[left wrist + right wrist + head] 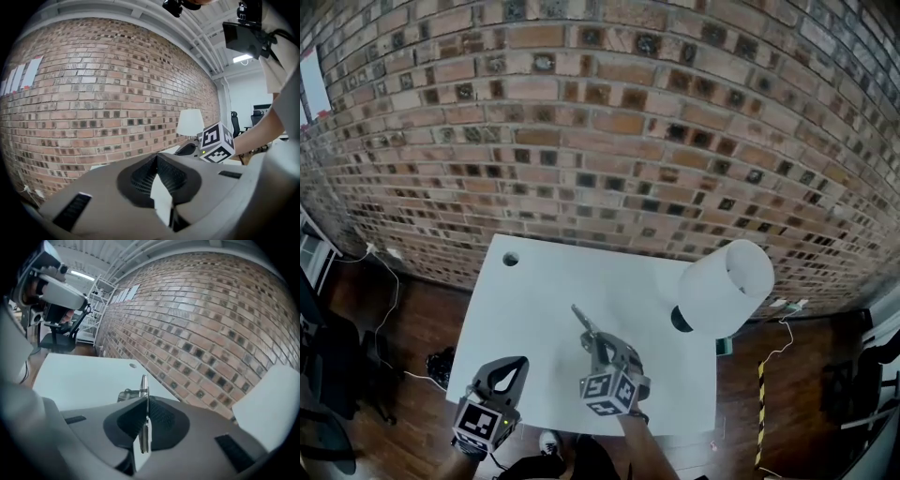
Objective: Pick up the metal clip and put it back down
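Metal clip (145,383) is pinched edge-on between the jaws of the right hand-held gripper (146,401). Its silver tip pokes out past the jaw tips, and a bent bit of it is seen just left of them. In the head view the clip (581,322) is seen sticking out toward the brick wall (609,122) from the right hand-held gripper (596,343). It sits over the near half of the white surface (534,291) and looks to be held up off it.

The left hand-held gripper (516,366) is kept by the surface's near-left edge, well apart from the clip. Its jaws are pressed together pad to pad (157,158).

A white lampshade (724,286) is parked over the right side of the surface. A small round hole (510,258) can be made out near the far-left corner.
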Tool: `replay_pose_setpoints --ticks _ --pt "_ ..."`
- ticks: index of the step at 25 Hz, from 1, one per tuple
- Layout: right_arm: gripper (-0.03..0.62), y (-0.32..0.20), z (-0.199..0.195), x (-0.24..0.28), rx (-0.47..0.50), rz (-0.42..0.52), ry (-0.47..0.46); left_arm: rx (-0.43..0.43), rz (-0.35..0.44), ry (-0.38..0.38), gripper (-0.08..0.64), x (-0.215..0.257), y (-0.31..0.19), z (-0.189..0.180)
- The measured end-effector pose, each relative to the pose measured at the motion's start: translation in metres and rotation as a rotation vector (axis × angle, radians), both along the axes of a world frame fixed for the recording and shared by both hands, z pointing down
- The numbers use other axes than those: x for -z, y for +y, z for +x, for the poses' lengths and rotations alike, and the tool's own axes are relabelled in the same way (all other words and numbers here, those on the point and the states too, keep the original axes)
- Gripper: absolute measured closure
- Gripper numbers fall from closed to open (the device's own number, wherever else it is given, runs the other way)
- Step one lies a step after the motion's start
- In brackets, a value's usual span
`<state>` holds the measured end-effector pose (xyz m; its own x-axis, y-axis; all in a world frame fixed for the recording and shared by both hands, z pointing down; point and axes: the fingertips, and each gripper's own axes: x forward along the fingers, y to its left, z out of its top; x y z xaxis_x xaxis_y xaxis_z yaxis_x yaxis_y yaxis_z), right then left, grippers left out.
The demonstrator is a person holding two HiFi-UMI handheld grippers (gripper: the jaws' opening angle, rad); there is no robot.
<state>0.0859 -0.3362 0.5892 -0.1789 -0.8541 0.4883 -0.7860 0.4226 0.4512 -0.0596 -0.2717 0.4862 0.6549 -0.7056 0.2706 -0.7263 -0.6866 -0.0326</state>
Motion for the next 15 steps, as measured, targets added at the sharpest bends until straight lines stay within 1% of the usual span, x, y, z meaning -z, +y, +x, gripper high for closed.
replay_pose_setpoints --ticks 3,7,11,15 --pt "0.591 0.016 0.008 0.020 -0.077 0.012 -0.117 -0.021 0.023 0.007 0.569 0.009 0.006 -0.005" --pt "0.591 0.043 0.015 0.051 -0.151 0.054 -0.231 -0.056 0.073 0.001 0.569 0.013 0.015 -0.013" --pt "0.591 0.075 0.022 0.084 -0.191 0.108 -0.341 -0.081 0.093 0.049 0.569 0.020 0.027 -0.012" --pt "0.591 0.103 0.030 0.118 -0.205 0.153 -0.423 -0.097 0.119 0.070 0.569 0.035 0.036 -0.008"
